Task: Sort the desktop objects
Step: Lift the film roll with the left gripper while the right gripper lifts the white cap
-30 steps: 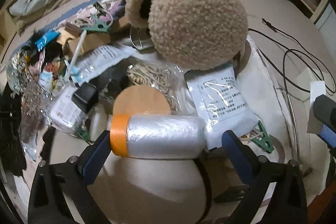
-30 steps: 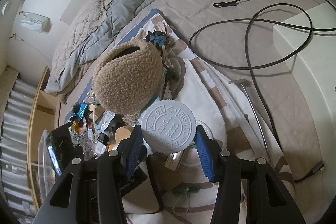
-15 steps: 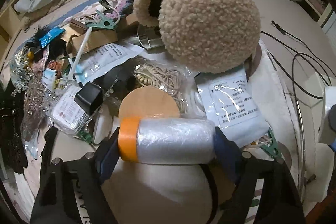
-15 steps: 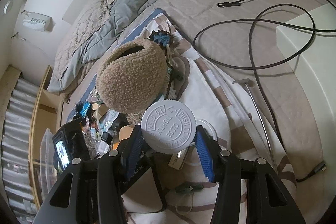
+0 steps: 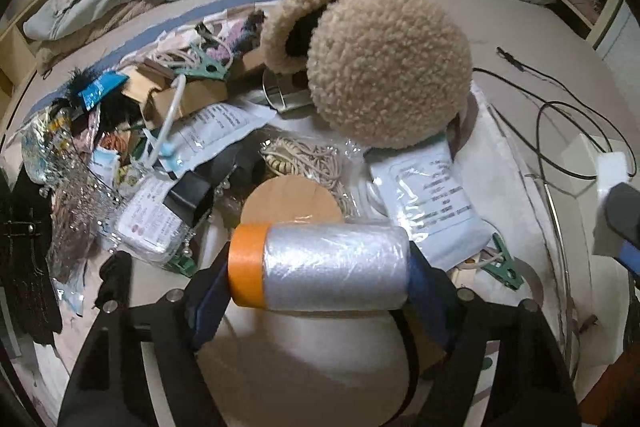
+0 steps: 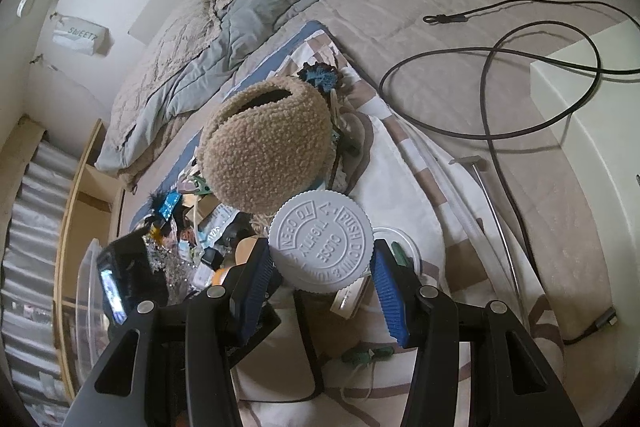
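A roll of clear film with an orange band [image 5: 336,263] lies crosswise between the blue pads of my left gripper [image 5: 320,281]. The jaws are closing, and both pads press on the roll's ends. My right gripper [image 6: 322,283] is shut on a white pill bottle, whose ribbed child-proof cap [image 6: 321,245] faces the camera. Behind both sits a fluffy tan pouch [image 5: 384,67] [image 6: 264,147] with a dark slit opening. It rests on a heap of small items spread over a patterned cloth on the bed.
The heap holds a round wooden disc [image 5: 292,199], printed plastic sachets [image 5: 436,199], a bag of cord, green clips [image 5: 504,267] and glittery packets. A black cable [image 6: 492,99] loops over the bedsheet towards a white box [image 6: 592,99]. A clear plastic tub [image 6: 86,291] stands at the left.
My left gripper's jaws have come in from wide open until the pads meet the roll's ends. The right gripper holds the bottle as before.
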Demonstrator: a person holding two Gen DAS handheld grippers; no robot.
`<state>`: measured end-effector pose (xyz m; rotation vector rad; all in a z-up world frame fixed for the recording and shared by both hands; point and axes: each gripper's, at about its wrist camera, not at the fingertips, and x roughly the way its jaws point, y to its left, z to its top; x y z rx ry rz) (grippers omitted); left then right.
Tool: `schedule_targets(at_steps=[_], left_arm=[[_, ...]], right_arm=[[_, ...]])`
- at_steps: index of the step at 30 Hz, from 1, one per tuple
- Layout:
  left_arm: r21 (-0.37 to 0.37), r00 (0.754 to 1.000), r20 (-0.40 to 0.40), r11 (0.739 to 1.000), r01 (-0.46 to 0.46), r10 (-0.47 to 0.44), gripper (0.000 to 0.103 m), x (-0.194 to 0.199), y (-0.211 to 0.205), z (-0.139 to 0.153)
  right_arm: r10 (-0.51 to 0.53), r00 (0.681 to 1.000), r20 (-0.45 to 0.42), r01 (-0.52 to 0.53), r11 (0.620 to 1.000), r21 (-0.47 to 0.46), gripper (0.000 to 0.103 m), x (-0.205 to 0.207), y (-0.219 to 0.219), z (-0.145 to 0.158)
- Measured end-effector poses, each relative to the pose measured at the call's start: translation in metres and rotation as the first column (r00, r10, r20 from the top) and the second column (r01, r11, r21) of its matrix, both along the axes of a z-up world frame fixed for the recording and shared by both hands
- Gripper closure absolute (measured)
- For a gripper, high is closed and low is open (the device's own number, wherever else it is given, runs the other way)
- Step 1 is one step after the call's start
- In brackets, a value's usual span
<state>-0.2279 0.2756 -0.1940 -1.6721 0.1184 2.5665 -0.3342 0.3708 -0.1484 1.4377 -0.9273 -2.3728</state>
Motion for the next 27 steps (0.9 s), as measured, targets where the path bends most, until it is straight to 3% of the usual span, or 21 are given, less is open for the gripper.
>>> schedule_targets(at_steps=[12,17,27], left_arm=[[0.037,0.994,-0.109,0.999,0.033,-0.029,0.024,0.012,-0.026,0.055],[0.042,0.986,-0.165,0.998,0.037,-0.030,0.024,0.018,-0.043,0.083],[0.081,0.967,-0.256,0.997,0.002,0.019,0.024,0.033,-0.095,0.134]], right_arm=[[0.048,0.998,-0.032,-0.046,0.998,0.046,0.052,0.004,-0.019,0.020],[0.070,0.994,-0.087,-0.060,0.992,0.115,0.052,0.004,-0.032,0.037],[0.135,0.976,-0.169,-0.118,0.987,0.106,0.052,0.008,-0.060,0.066]])
